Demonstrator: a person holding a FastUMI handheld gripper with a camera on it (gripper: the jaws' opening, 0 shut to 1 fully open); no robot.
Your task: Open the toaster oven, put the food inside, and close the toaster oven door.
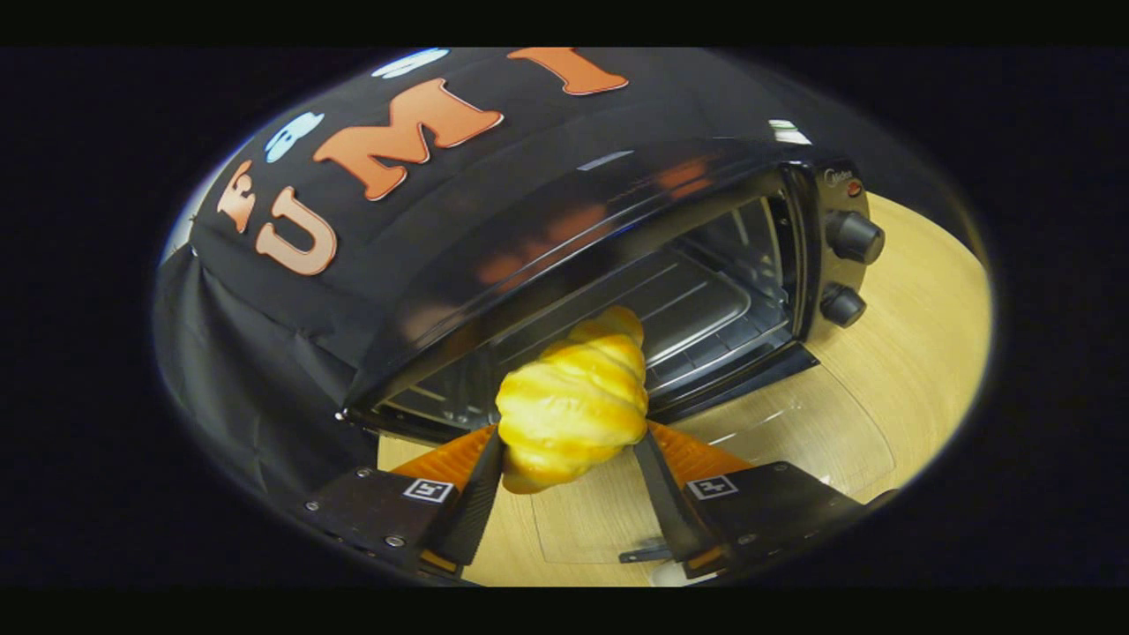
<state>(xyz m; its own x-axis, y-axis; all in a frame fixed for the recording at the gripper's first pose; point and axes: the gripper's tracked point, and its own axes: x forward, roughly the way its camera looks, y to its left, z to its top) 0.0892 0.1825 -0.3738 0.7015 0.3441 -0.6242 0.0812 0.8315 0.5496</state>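
Gripper [571, 441]: both fingers [476, 494] pressing on a croissant [571, 407], carrying it between them above the wooden table [900, 388]. Croissant: hanging just before the oven [547, 256] mouth, tip pointing in. Oven: door lying open, rack [706, 309] showing inside, two knobs [854, 236] sitting beside the cavity

the croissant [573, 401] is golden yellow with paler stripes. the toaster oven [617, 256] is glossy black, on a pale wood-grain table [908, 370]. the gripper [571, 441] clamping the croissant has orange ribbed fingers [454, 459].
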